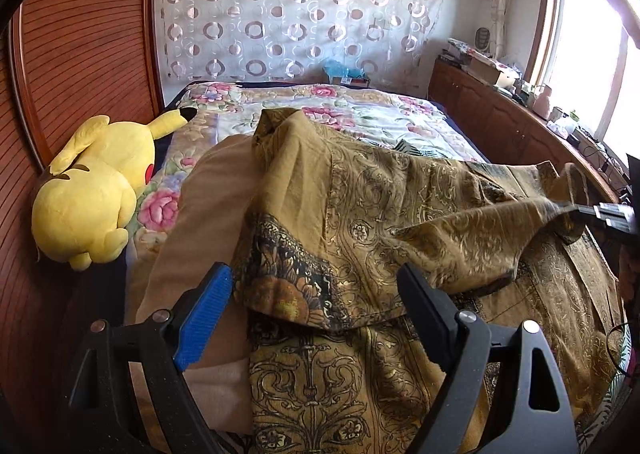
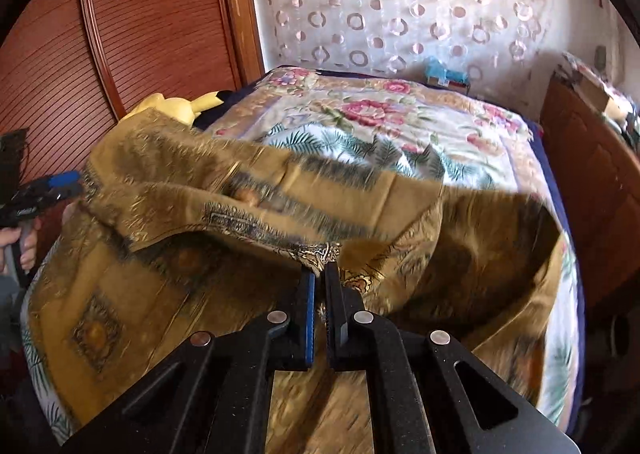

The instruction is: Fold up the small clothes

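Garment [image 1: 360, 213]: mustard-gold printed piece w/ dark paisley borders, lying crumpled across the near half of the bed [image 1: 360, 109], on the floral quilt. Not flat; one part is flipped over the rest, edges uneven, folds loose. A plain tan cloth [image 1: 208, 221] shows under its left side, can't tell if that's lining or a separate item.

Right tool [image 2: 320, 270]: jaws pinched nearly together on a small bit of the garment's edge, fabric visibly caught at the tips. From the left wrist view that tool [image 1: 576, 209] sits at the far right w/ a flap of cloth stretched toward it, lifted off the rest. Right view is motion-blurred, so finer detail is lost.

Left tool [image 1: 316, 294]: jaws wide apart, holding nothing; hovering just above the garment's near-left edge, blue pad on one side. A hand [image 2: 20, 246] grips its handle at the left of the right view.

Progress, my read: early. One corner is gripped, no neat fold yet, cloth not squared up. Left: get the second corner w/ the left tool, spread or align, then make the folds.

Around: yellow plush toy [image 1: 92, 189] at the bed's left edge by the wooden wardrobe [image 1: 88, 33]; cluttered cabinet [image 1: 500, 105] and window to the right.
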A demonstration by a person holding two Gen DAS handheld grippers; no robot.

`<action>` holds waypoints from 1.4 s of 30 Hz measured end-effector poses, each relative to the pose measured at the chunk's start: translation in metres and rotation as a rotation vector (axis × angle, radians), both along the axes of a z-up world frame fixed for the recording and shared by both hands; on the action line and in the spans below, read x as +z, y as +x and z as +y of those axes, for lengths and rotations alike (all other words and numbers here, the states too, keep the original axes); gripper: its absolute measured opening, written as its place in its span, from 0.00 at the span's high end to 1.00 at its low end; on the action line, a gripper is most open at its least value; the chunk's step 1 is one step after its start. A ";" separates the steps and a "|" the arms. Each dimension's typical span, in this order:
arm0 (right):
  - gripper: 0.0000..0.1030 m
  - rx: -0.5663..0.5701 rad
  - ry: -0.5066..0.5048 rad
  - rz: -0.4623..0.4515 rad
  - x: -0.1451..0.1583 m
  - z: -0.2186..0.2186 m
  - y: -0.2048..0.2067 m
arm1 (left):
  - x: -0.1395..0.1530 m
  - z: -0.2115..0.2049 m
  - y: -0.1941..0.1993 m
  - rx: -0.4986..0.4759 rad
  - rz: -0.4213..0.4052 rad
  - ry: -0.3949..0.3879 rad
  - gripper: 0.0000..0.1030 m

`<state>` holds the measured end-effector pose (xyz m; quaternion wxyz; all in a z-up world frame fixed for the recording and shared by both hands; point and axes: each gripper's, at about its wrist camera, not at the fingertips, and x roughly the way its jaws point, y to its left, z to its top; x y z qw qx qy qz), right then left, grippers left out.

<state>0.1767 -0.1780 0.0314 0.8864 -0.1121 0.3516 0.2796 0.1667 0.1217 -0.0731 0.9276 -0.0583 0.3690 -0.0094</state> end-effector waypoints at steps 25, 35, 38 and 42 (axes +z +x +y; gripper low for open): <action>0.78 -0.137 0.010 -0.014 0.011 -0.057 -0.081 | -0.011 0.008 -0.005 0.026 -0.019 -0.022 0.17; 0.78 -0.281 -0.021 -0.056 0.018 -0.104 -0.080 | -0.007 0.014 -0.007 0.045 -0.052 -0.014 0.52; 0.78 -0.320 -0.028 -0.042 0.012 -0.116 -0.075 | -0.009 0.014 -0.003 0.064 -0.039 0.003 0.52; 0.75 -0.372 -0.063 -0.022 0.002 -0.124 -0.064 | -0.017 0.013 0.003 0.070 0.004 0.022 0.51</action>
